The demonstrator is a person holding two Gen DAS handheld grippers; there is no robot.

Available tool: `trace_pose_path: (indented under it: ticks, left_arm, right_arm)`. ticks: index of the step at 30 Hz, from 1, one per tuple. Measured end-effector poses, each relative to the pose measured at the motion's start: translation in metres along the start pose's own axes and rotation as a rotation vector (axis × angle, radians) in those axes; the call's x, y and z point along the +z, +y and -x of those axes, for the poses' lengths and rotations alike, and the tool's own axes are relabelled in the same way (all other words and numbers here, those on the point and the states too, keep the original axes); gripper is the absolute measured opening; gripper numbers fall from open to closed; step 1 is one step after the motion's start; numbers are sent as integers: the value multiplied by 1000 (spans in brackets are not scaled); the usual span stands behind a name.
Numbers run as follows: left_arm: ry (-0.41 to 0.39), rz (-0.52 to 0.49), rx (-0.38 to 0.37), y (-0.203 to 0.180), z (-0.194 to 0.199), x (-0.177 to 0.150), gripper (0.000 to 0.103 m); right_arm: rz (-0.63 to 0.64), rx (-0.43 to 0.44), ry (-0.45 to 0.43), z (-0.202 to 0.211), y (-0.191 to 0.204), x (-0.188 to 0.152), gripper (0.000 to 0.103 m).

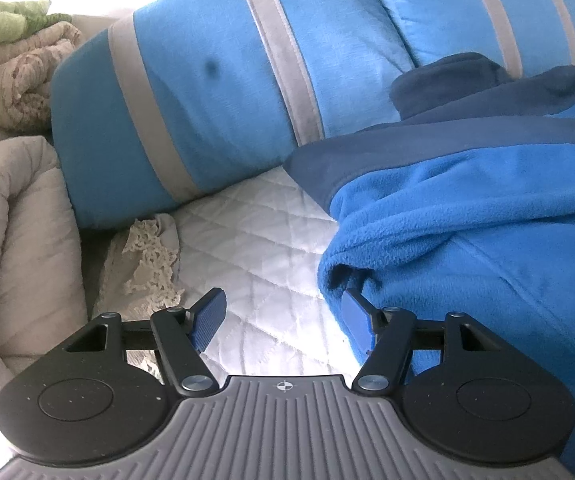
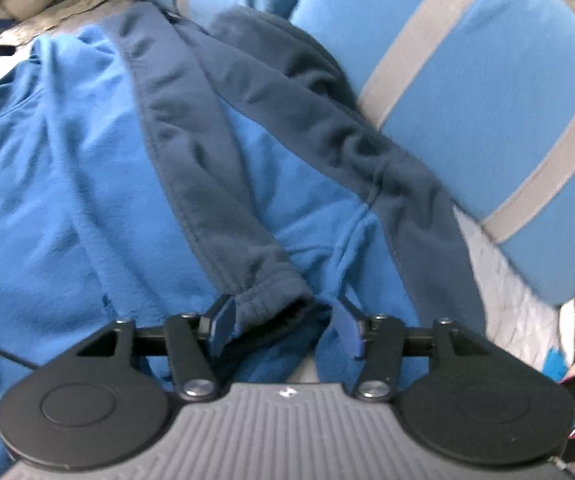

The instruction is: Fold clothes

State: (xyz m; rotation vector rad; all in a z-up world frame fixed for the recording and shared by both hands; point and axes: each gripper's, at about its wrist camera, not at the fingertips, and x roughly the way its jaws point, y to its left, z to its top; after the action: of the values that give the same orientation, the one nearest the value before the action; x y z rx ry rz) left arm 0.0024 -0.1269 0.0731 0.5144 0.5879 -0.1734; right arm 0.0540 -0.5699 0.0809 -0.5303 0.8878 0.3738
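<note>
Right gripper (image 2: 285, 326): wide apart around dark sleeve cuff (image 2: 271, 294) | left gripper (image 1: 283, 320): wide, empty, beside fleece jacket (image 1: 487, 216) hem | writing: none readable | jacket: bright blue, navy trim, rumpled on quilted mattress (image 1: 255, 232)

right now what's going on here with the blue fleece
A person with a gripper in each hand is folding a blue fleece on a quilted bed. The right gripper is open around the dark sleeve cuff. The left gripper is open at the fleece's edge, gripping nothing. Striped pillows lie behind.
</note>
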Motion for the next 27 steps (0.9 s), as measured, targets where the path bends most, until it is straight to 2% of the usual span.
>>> trace_pose_path:
  ticks: [8, 10, 11, 18, 24, 25, 27]
  left_arm:
    - [-21, 15, -26, -4, 5, 1, 64]
    - [-28, 16, -31, -5, 7, 1, 64]
    - [-31, 18, -34, -5, 8, 1, 64]
    - [-53, 32, -51, -7, 14, 3, 64]
    - [-62, 51, -63, -6, 18, 3, 64]
    - [-62, 52, -64, -6, 18, 3, 64]
    - [-64, 49, -67, -5, 19, 2, 64]
  right_arm:
    - [75, 69, -76, 11, 18, 33, 64]
    - [99, 94, -85, 7, 25, 46, 59]
    - [106, 104, -85, 5, 28, 52, 56]
    - [121, 191, -65, -20, 45, 95, 55]
    - [119, 238, 9, -58, 52, 112, 52]
    - [116, 241, 21, -64, 53, 112, 49]
    - [107, 243, 50, -74, 52, 112, 17]
